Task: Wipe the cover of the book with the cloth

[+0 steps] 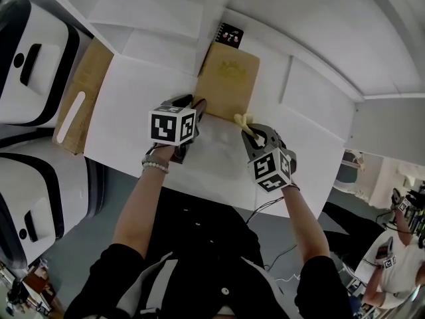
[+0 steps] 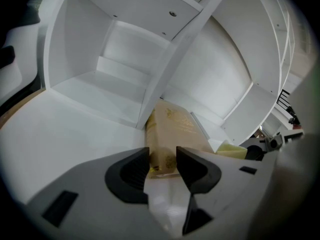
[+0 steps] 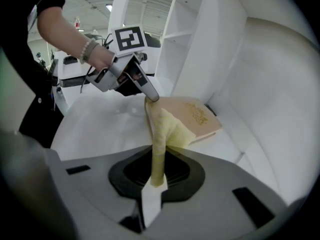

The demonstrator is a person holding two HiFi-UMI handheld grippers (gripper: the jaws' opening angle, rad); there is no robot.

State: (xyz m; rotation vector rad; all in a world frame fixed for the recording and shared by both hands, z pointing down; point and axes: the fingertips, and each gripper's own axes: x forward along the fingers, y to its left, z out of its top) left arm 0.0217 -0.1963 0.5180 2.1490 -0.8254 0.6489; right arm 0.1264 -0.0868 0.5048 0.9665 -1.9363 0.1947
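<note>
Tan hardcover book (image 1: 229, 78) lay flat on the white desk (image 1: 133, 105) at upper centre of the head view, its long axis running up the frame, away from both tools. The right tool (image 3: 157, 176), clenched on a pale yellow cloth (image 3: 167, 129), sat just below the book's lower edge with the cloth draped onto the cover, so the wipe would likely run up the frame. The left tool (image 2: 162, 166), jaws apart, stood at the book's lower left corner.
</note>
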